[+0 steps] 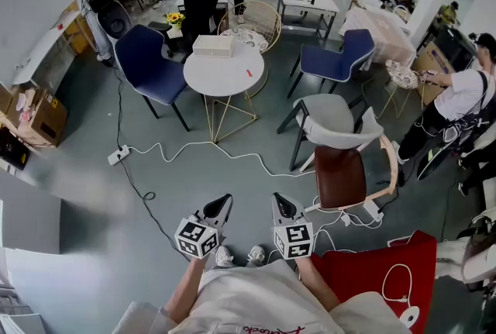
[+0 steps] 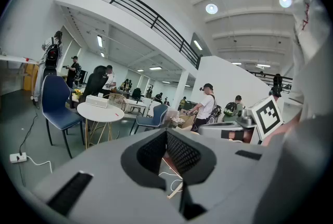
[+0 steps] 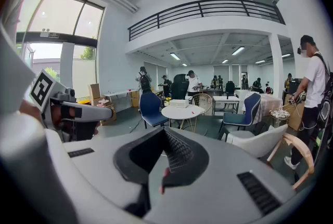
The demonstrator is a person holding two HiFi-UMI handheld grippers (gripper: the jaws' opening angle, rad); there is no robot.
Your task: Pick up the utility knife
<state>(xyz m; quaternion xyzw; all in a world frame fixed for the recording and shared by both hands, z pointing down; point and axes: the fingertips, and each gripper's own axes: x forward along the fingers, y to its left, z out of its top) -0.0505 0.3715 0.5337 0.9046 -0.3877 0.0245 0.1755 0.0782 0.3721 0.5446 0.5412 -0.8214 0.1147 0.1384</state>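
A round white table (image 1: pixel 213 77) stands a few steps ahead across the grey floor. On it lie a white box (image 1: pixel 213 45) and a small red object (image 1: pixel 249 73), too small to make out in detail. It also shows as a red speck (image 2: pixel 116 114) in the left gripper view and as a red speck (image 3: pixel 192 113) in the right gripper view. My left gripper (image 1: pixel 219 206) and right gripper (image 1: pixel 283 204) are held side by side close to my body, far from the table. Both are shut, tips together (image 2: pixel 166 132) (image 3: pixel 165 130), with nothing between them.
Blue chairs (image 1: pixel 147 65) (image 1: pixel 341 57) flank the table, with a wire chair (image 1: pixel 252 22) behind it. A grey chair (image 1: pixel 333 123) and a brown seat (image 1: pixel 345 173) stand nearer on the right. White cables (image 1: pixel 194 148) and a power strip (image 1: pixel 118 156) cross the floor. Several people stand around.
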